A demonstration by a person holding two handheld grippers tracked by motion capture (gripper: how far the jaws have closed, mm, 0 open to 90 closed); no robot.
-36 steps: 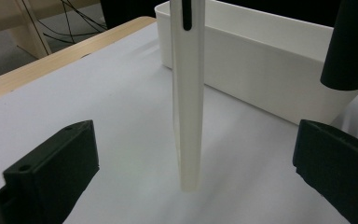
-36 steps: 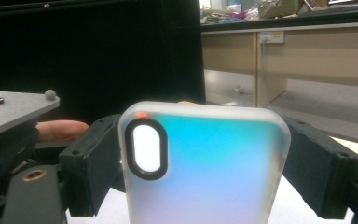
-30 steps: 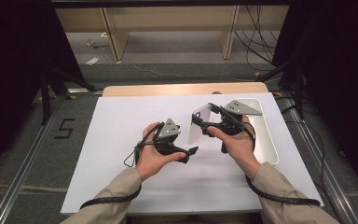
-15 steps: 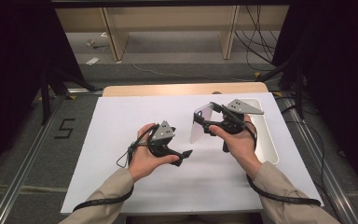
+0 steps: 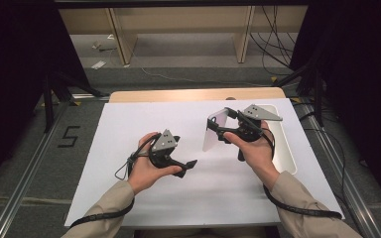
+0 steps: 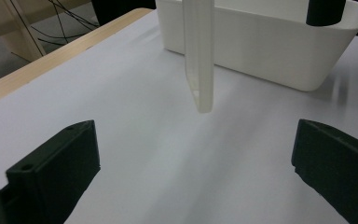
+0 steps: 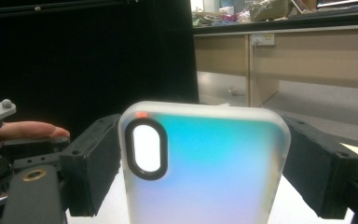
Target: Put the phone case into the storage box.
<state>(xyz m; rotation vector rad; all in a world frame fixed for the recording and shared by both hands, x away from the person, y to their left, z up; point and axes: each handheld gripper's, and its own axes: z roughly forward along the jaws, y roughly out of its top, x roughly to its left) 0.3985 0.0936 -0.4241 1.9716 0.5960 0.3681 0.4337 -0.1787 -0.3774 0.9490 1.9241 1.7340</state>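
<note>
Frosted plastic with a blue-to-violet sheen makes up the phone case (image 7: 205, 163) gripped in the right gripper (image 5: 217, 130), its two black jaws pressed against the case's long edges. In the right gripper view the case stands upright between those jaws, with a black-rimmed oval camera cutout near its upper left corner. From the high view the case hangs off the table (image 5: 129, 124), above the white sheet, just left of the white tray (image 5: 288, 153) that sits along the table's right side. The person's right hand (image 5: 256, 151) wraps the gripper's handle from below.

The left gripper (image 5: 188, 166) sits lower and to the left, well apart from the case, its jaws spread wide with nothing between them. In the left gripper view the case (image 6: 198, 56) appears edge-on, hanging above the white surface in front of the tray (image 6: 279, 51), with the two black jaws far apart at the bottom corners. The left hand (image 5: 146, 168) holds that gripper close to the sheet.
</note>
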